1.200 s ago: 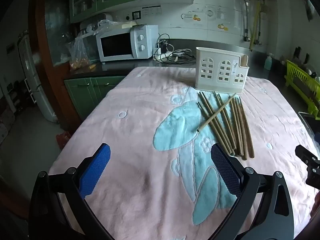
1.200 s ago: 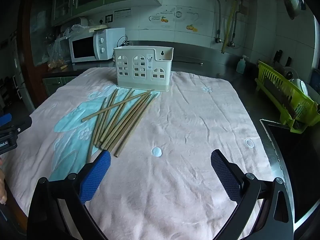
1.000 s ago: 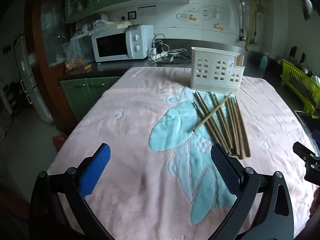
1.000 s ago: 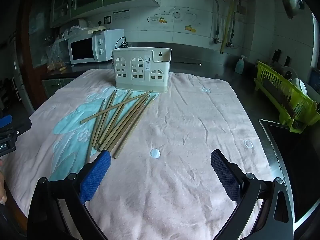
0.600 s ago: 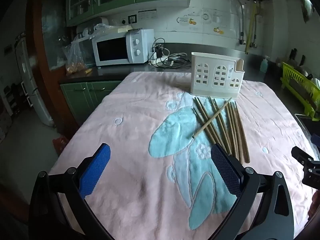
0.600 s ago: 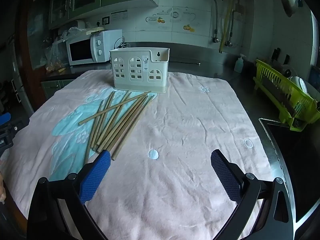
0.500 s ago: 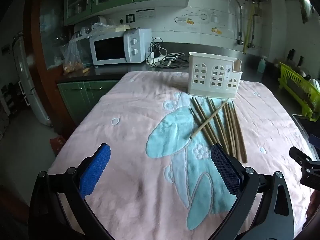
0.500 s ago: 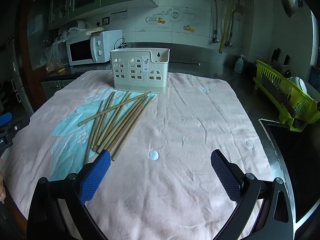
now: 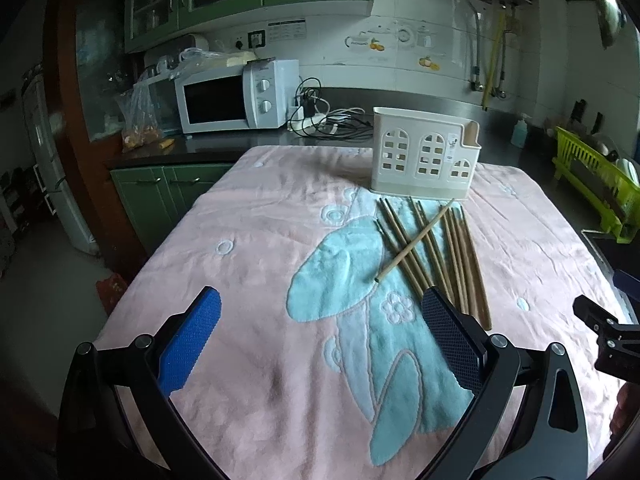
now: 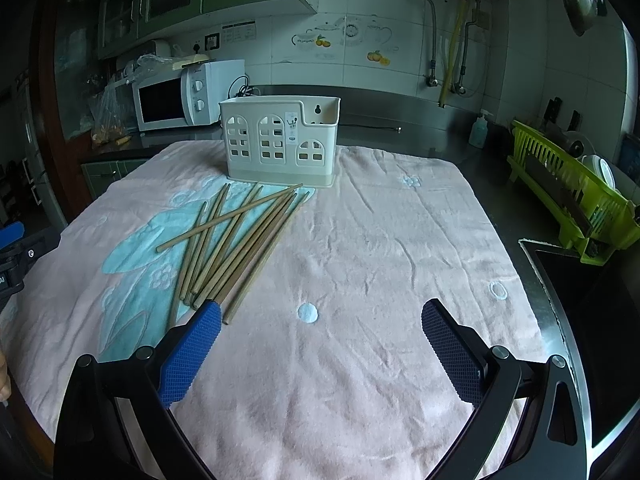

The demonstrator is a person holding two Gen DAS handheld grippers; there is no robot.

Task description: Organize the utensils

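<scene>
Several wooden chopsticks [image 9: 432,248] lie side by side on the pink towel [image 9: 260,280], with one lying crosswise over the rest; they also show in the right wrist view [image 10: 236,240]. A cream utensil holder [image 9: 424,160] with arched cut-outs stands upright just behind them, also in the right wrist view [image 10: 278,142]. My left gripper [image 9: 320,344] is open and empty, hovering above the towel short of the chopsticks' near ends. My right gripper [image 10: 320,348] is open and empty, to the right of the chopsticks' near ends.
A white microwave [image 9: 236,96] and tangled cables [image 9: 328,120] sit on the dark counter behind the table. A green dish rack [image 10: 572,192] stands at the right, beside a sink [image 10: 600,320]. The towel's left edge drops to the floor [image 9: 48,280].
Both grippers have drawn back and risen slightly, so the chopsticks and holder look a little farther away. Nothing on the towel has moved.
</scene>
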